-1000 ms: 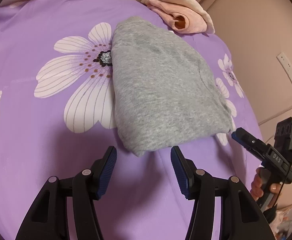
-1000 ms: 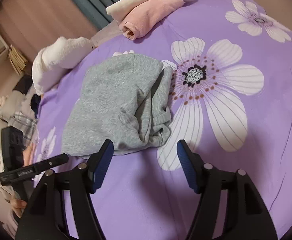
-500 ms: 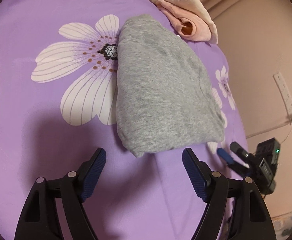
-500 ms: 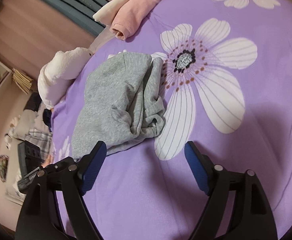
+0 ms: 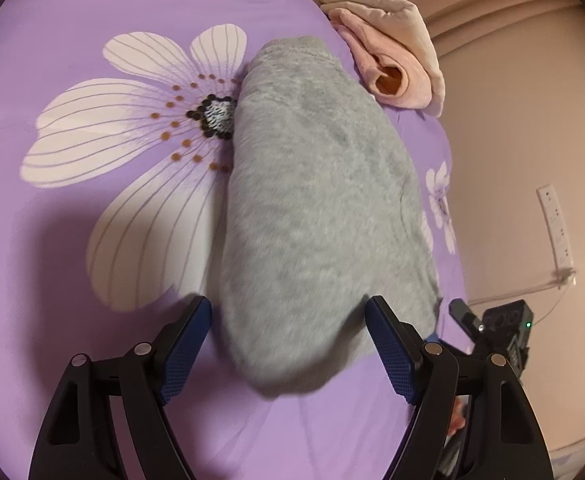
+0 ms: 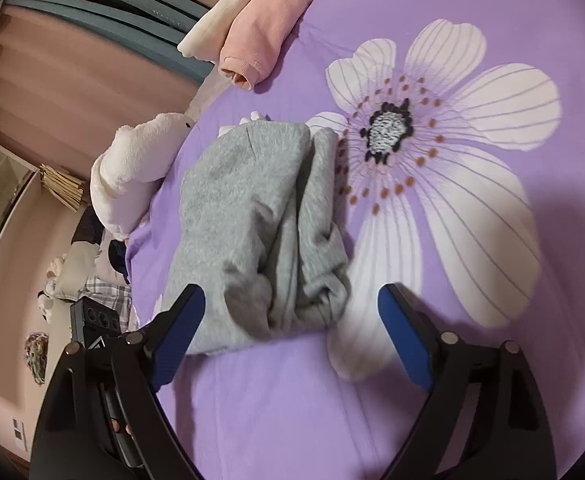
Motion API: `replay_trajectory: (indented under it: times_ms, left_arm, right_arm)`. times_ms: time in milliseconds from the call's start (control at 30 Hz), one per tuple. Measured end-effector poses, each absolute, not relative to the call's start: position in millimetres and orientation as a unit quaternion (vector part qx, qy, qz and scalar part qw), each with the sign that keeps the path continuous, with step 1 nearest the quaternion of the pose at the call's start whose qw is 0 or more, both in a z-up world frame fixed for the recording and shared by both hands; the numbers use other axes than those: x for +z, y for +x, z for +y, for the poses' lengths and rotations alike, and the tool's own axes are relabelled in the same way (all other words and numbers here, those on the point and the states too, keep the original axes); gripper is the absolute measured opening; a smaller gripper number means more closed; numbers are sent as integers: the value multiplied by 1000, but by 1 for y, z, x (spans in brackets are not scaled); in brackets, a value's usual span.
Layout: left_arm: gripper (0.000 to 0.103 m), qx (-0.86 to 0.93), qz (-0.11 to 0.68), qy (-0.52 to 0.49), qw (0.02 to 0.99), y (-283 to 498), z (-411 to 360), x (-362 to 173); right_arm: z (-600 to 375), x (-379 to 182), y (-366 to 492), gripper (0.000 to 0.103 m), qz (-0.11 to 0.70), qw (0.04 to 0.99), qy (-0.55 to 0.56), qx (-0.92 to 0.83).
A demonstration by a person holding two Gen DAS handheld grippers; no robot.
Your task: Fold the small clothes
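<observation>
A folded grey garment (image 5: pixel 316 208) lies on the purple flowered bedcover (image 5: pixel 72 264). In the left wrist view its rounded near end sits between the spread jaws of my left gripper (image 5: pixel 288 306), whose blue pads stand clear of the cloth. In the right wrist view the same garment (image 6: pixel 252 208) shows its bunched, open-edged end. That end reaches in between the jaws of my right gripper (image 6: pixel 292 294), which are opening, with the pads off the cloth. The right gripper (image 5: pixel 446 322) also shows at the garment's far corner in the left wrist view.
A folded pink and cream pile (image 5: pixel 388 68) lies beyond the garment near the bed's edge, pink pile (image 6: pixel 268 28). A white plush bundle (image 6: pixel 136 160) sits at the bed's side. A wall with a socket strip (image 5: pixel 552 220) stands close by.
Both grippers have opened wider and come closer to the grey garment, so its ends now lie between their jaws. Both views have rolled somewhat.
</observation>
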State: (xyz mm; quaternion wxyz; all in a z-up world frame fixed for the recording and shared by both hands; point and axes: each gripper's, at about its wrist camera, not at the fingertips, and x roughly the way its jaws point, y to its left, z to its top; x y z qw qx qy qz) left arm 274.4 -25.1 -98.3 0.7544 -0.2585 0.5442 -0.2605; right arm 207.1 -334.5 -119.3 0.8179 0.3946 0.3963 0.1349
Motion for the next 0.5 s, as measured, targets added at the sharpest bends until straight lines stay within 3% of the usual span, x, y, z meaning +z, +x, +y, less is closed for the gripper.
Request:
replay_trajectory:
  times_ms: [500]
  left_arm:
    - [82,-271,540,-250,756,303,-49,-105]
  right_arm:
    - [-318,-123,257,88,409,811,387,157]
